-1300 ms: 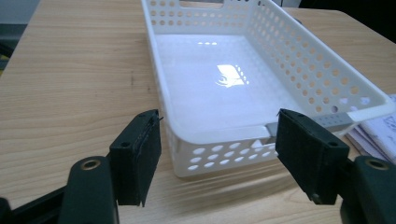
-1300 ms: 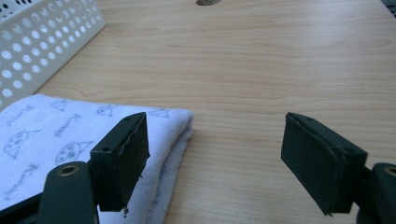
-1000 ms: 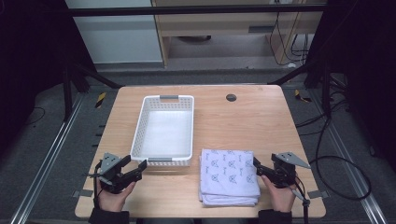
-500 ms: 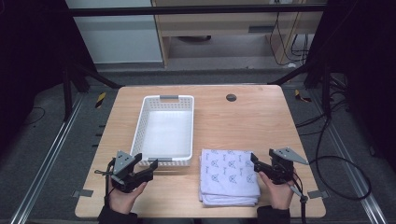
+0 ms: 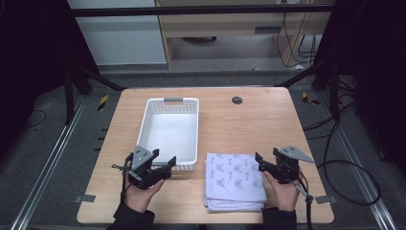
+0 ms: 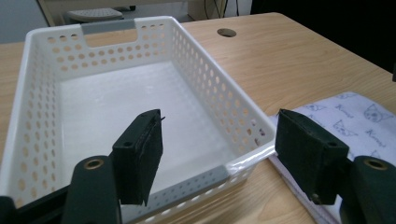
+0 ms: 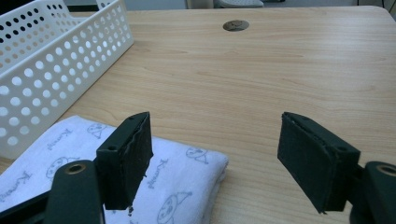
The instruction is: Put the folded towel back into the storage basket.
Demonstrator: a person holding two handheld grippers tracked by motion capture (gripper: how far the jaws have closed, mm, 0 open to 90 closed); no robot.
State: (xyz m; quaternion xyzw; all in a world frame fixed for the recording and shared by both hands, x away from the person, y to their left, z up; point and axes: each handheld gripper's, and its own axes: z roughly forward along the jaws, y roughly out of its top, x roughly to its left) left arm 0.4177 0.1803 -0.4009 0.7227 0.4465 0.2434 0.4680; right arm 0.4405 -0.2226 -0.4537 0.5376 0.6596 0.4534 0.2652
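A white perforated basket [image 5: 173, 100] stands empty on the left half of the wooden table [image 5: 268, 124]. To its right, near the front edge, lies a stack of folded white cloths [image 5: 234, 179] printed with small blue figures. My left gripper [image 5: 170, 166] hovers open at the basket's near right corner, and the left gripper view looks between its jaws [image 6: 219, 121] into the basket [image 6: 135, 102]. My right gripper [image 5: 259, 163] is open by the stack's right edge. Its jaws have just been closing a little, with nothing between them [image 7: 215, 121]. The cloth [image 7: 182, 179] lies under its left jaw.
A round cable hole [image 5: 236, 100] sits in the table's far middle. Bare wood stretches right of the basket [image 7: 60, 60] up to that hole [image 7: 236, 24]. Dark frame legs and cables [image 5: 335, 158] surround the table on the floor.
The left hand has moved right along the table's front toward the basket's near right corner. The right hand has edged slightly up and toward the cloth stack.
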